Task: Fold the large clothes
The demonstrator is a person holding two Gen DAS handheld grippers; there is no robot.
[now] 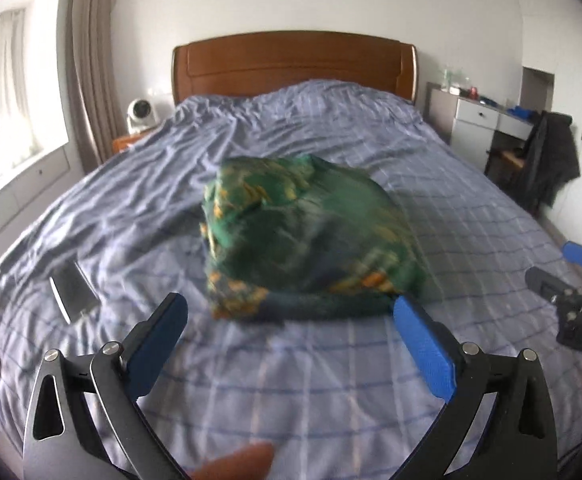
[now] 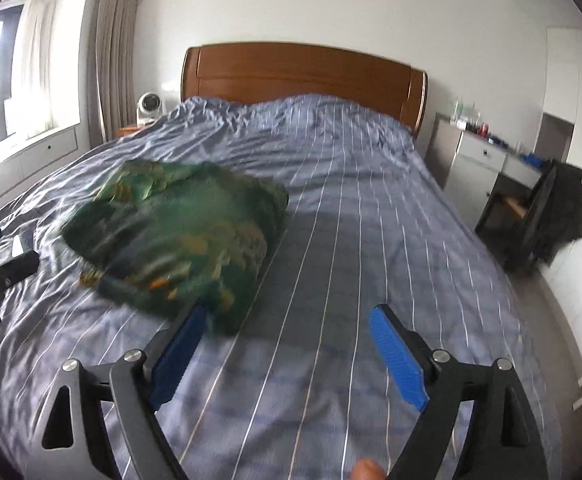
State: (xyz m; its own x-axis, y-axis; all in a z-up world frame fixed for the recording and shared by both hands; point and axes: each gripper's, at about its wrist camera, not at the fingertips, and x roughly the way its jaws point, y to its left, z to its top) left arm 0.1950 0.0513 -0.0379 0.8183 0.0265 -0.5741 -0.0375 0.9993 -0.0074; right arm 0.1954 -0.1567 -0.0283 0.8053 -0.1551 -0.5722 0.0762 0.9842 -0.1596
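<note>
Left wrist: folded green garment [image 1: 307,236] lies lengthwise toward headboard [image 1: 291,60]; both tongs [image 1: 291,312] [image 2: 287,320] released.

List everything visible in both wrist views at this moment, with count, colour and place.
Garment: 1, green with orange print, bundled mid-bed, blurred.
Sheet: 1, blue-grey check, covering the bed.
Headboard: 1, brown wood, far end of bed.
Fan: 1, white, left of headboard.
Curtain: 1, beige, by the window.
Desk: 1, white and grey, right of bed, small items on top.
Chair: 1, with dark clothing draped over it, by the desk.
Flat dark item: 1, on the sheet at left; unclear what it is.
Left gripper: blue pads, open, just short of the garment.
Right gripper: blue pads, open, at the garment's near corner.
</note>
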